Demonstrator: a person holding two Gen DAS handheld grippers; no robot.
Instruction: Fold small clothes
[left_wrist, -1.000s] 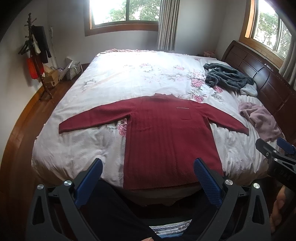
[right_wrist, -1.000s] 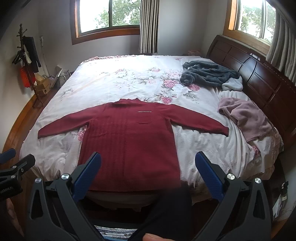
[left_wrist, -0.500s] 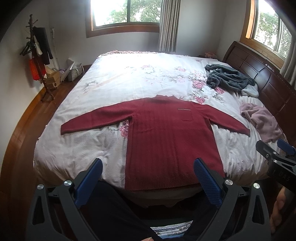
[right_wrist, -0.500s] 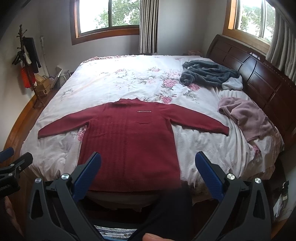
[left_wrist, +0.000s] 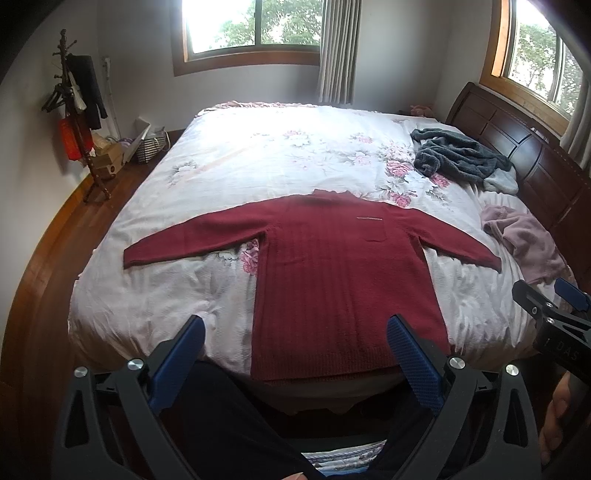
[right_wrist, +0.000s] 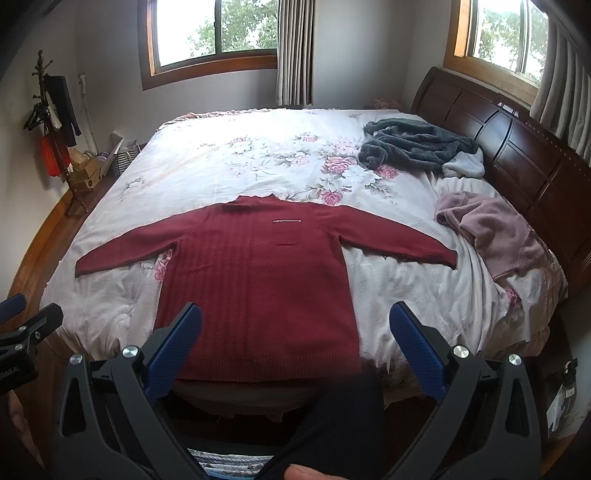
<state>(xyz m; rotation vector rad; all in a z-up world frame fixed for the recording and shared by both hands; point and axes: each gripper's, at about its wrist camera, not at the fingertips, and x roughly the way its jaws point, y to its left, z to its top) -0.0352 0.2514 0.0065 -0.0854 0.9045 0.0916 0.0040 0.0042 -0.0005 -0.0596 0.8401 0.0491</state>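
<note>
A dark red knit sweater (left_wrist: 340, 273) (right_wrist: 255, 280) lies flat on the bed, front up, both sleeves spread out sideways and its hem at the near edge. My left gripper (left_wrist: 295, 332) hangs open in front of the hem, a little short of the bed, with nothing between its blue pads. Open as well, my right gripper (right_wrist: 295, 325) is held at about the same distance from the hem and is empty. Each gripper shows at the edge of the other's view.
The bed (left_wrist: 258, 162) has a white floral cover. A grey fleece garment (right_wrist: 413, 144) and a pink garment (right_wrist: 491, 232) lie near the dark wooden headboard (right_wrist: 517, 147) on the right. A coat rack (left_wrist: 77, 122) and boxes stand at the left wall. A person's dark trouser legs are below.
Both views have drifted very slightly; the sweater has not moved and both grippers stay open.
</note>
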